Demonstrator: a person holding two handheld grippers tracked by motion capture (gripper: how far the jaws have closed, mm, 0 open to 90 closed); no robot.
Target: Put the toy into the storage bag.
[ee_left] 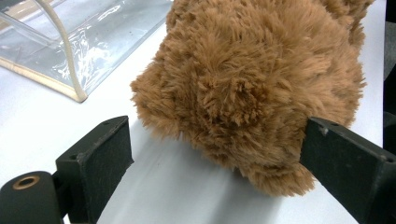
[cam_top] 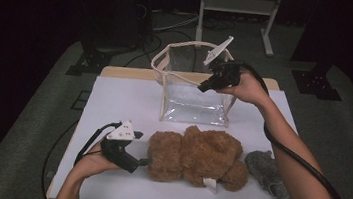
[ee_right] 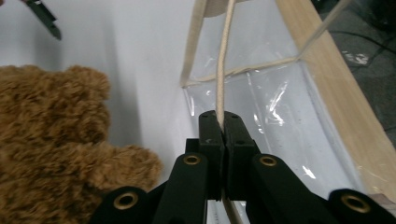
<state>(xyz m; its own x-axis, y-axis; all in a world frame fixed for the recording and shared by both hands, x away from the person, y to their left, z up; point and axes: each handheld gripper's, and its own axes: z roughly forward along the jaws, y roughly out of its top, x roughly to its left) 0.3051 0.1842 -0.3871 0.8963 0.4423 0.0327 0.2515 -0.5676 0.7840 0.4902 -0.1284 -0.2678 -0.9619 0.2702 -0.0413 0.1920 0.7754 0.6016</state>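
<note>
A fluffy brown teddy bear lies on the white table near its front. Behind it stands a clear plastic bag with cream edging and cord handles. My right gripper is over the bag's right top, shut on a cream cord handle that runs up from between the pressed jaws. My left gripper rests low at the bear's left end. In the left gripper view its jaws stand wide open around the bear's head, with the right pad against the fur.
A grey fuzzy cloth item lies right of the bear near the table's front right corner. Wooden table edge runs behind the bag. A metal stand and cables sit on the floor beyond.
</note>
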